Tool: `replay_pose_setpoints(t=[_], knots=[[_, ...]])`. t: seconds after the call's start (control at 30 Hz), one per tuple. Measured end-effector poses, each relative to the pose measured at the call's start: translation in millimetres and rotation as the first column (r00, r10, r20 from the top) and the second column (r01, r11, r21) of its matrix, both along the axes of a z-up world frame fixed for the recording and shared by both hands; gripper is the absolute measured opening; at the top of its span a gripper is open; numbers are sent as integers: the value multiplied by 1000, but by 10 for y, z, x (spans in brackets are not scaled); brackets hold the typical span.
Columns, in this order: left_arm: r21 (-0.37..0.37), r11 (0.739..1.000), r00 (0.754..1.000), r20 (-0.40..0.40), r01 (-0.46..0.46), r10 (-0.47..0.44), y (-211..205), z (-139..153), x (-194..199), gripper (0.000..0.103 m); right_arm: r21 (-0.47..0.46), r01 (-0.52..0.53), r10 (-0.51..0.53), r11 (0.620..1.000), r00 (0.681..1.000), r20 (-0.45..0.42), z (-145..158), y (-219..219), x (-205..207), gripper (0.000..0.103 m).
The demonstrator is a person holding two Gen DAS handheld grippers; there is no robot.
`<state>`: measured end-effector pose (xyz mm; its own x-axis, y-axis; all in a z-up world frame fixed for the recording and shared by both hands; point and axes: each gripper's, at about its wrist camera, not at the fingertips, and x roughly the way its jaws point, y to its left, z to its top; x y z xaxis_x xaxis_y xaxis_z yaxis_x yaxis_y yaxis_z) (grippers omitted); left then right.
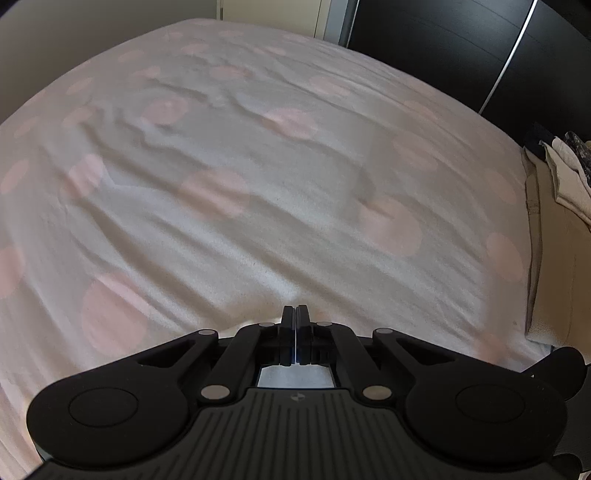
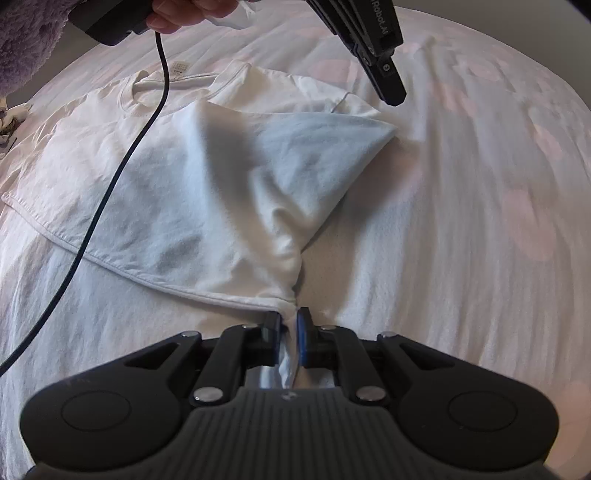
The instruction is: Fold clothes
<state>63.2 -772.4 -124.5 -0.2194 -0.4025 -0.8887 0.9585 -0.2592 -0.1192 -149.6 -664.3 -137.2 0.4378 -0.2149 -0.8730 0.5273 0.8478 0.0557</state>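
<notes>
- Right gripper (image 2: 287, 325) pinches the bottom hem corner of the white T-shirt (image 2: 177, 177), with cloth bunched between its two pads.
- Left gripper (image 1: 296, 314) has its pads pressed together with nothing visible between them; in the right wrist view it hangs tilted above the shirt's far shoulder (image 2: 388, 88).
- T-shirt lies on the dotted bedsheet (image 2: 461, 221), collar away from the right camera, its right side lifted and folded over the body, forming a peak.
- Shirt hem (image 2: 110, 266) runs diagonally to the left; bare sheet lies open to the right of the shirt and in front of the hem.
- Only the right wrist view shows the shirt, a black cable (image 2: 122, 166) trailing across it, and a hand (image 2: 184, 11) on the other handle.
- Only the left wrist view shows the bed's right edge (image 1: 532, 229), a pile of clothes (image 1: 565, 170) beside it and a dark wardrobe (image 1: 461, 44) behind.
</notes>
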Motion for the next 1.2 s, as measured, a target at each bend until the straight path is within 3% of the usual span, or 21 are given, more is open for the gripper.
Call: replay_pose_setpoints(t=[0.1, 0.23, 0.3, 0.37, 0.4, 0.7, 1.03, 1.2], knots=[[13, 1000, 1000, 12, -3, 3, 34, -52, 47, 29, -1, 0, 0, 1000, 1000, 4, 1, -10, 5, 11], [44, 999, 1000, 12, -17, 16, 49, -174, 88, 36, -1, 0, 0, 1000, 1000, 9, 6, -24, 0, 11], [61, 998, 1000, 8, -16, 16, 66, -245, 84, 33, -2, -1, 1, 1000, 1000, 10, 9, -29, -1, 11], [48, 999, 1000, 17, -6, 5, 93, -276, 40, 15, -2, -1, 1, 1000, 1000, 12, 13, -41, 0, 11], [34, 999, 999, 32, 0, -2, 107, -280, 12, 0, 0, -1, 1, 1000, 1000, 13, 15, -51, 1, 11], [-90, 996, 998, 60, -15, 21, 66, -39, -45, 0, -11, -17, 17, 1000, 1000, 16, 85, -71, -84, 9], [-89, 990, 992, 54, -110, 115, -26, -337, 23, 0, 4, -39, 39, 999, 999, -2, 112, 13, -165, 9], [-137, 976, 982, 53, -171, 180, -47, -234, 101, 0, -12, -48, 47, 999, 998, -42, 124, 85, -166, 9]])
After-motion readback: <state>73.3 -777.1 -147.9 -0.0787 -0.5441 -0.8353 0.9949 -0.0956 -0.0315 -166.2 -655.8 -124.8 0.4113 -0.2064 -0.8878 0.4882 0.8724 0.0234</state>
